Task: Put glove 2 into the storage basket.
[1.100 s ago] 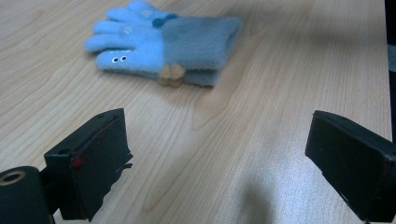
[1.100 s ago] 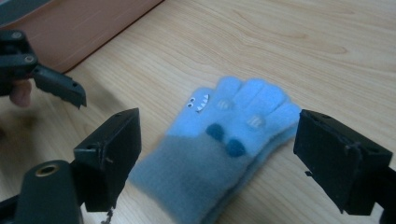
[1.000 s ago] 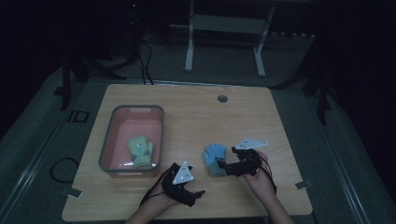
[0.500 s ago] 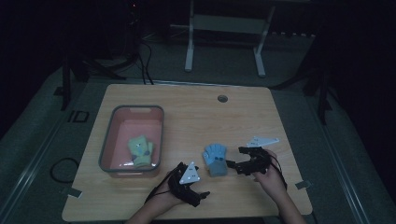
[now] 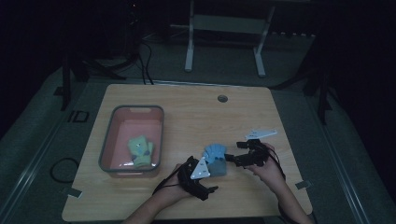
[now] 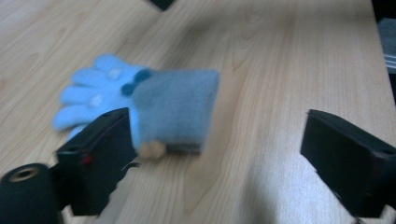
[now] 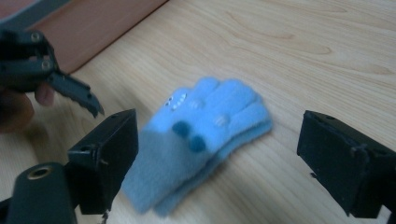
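Note:
A pair of light-blue gloves (image 5: 215,155) with a grey-blue cuff lies flat near the table's front middle. My left gripper (image 5: 208,179) sits just in front of the cuff. In the left gripper view the gloves (image 6: 154,107) lie ahead, the cuff close beside one jaw; the left gripper (image 6: 219,163) is open, and its jaws have just been closing a little with nothing pressed between them. My right gripper (image 5: 232,158) points at the gloves from their right. In the right gripper view the gloves (image 7: 201,140) lie between the wide jaws of the open right gripper (image 7: 224,163), untouched.
A grey-rimmed pink bin (image 5: 108,140) stands at the table's left with green gloves (image 5: 140,150) inside. A small round grommet (image 5: 222,98) sits at the far edge. The left gripper's tip (image 7: 70,88) shows in the right gripper view, with the bin's wall (image 7: 102,23) behind it.
My left gripper has slid right toward the gloves' cuff. My right gripper has drawn back to the right and slightly farther from me. The gloves have not moved.

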`<action>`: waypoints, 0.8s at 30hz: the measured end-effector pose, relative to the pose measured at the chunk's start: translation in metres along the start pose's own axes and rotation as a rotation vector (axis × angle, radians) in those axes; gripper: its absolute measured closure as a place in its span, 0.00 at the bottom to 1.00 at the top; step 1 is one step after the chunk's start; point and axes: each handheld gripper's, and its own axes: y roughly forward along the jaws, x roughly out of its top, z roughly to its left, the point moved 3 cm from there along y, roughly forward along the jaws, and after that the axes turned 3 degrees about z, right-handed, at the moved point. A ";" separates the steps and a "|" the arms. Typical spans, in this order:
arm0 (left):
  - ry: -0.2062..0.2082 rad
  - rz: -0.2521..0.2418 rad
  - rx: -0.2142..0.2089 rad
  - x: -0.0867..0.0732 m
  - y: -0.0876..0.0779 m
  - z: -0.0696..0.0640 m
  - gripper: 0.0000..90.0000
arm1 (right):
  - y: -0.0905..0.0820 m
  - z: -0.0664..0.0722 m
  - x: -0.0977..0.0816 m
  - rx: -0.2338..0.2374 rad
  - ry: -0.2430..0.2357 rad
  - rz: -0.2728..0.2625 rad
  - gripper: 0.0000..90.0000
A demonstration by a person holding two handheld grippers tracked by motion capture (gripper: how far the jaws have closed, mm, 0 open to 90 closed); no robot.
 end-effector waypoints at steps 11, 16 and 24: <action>0.061 0.071 0.000 0.008 0.026 0.013 0.16 | 0.034 -0.006 0.016 0.024 -0.034 0.032 0.25; 0.077 0.071 -0.002 0.012 0.033 0.016 0.20 | 0.048 -0.017 0.015 0.017 -0.005 0.065 0.28; 0.112 0.125 0.022 0.010 0.048 0.019 0.28 | 0.064 -0.022 0.002 -0.046 0.003 0.112 0.33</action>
